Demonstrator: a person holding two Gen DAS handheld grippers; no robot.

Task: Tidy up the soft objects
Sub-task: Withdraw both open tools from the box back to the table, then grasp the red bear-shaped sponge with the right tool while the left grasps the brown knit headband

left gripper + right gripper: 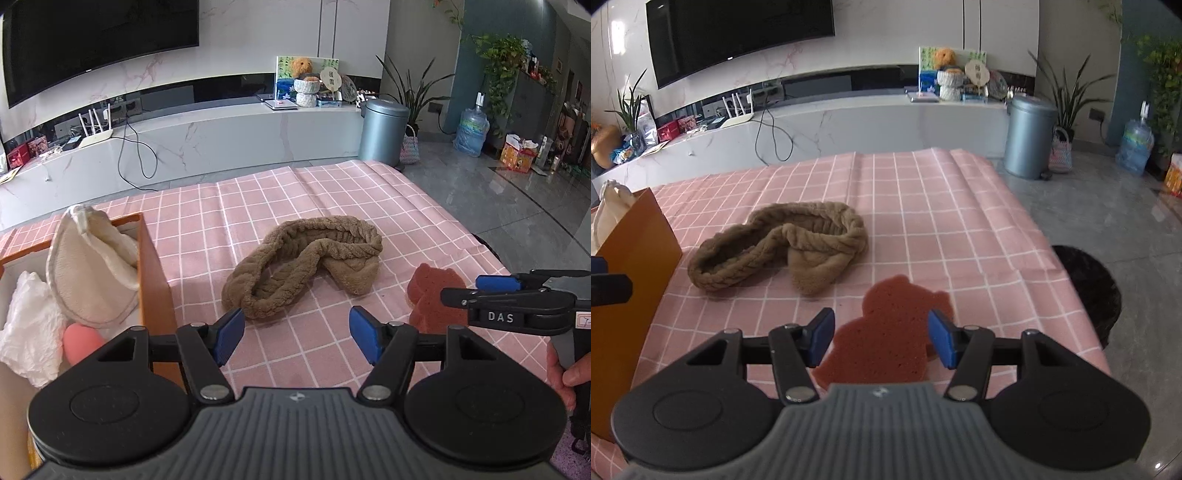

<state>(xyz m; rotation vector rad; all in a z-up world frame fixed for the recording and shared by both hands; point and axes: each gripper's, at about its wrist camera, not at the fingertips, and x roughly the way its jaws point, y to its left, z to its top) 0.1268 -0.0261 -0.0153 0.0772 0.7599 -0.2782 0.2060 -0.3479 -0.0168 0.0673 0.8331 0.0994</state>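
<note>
Hovering: left gripper (296,338), jaws wide and empty, above the cloth (332,206) near the headband (303,254)
Right gripper (881,339): jaws apart, sponge (886,332) seen between them, untouched
Box (155,280): orange, left, holding white cloths (92,266)

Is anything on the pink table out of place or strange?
Yes. The brown headband lies twisted and loose on the checked cloth, and the red sponge lies beside it, both outside the orange box. Nothing looks spilled or damaged.
</note>
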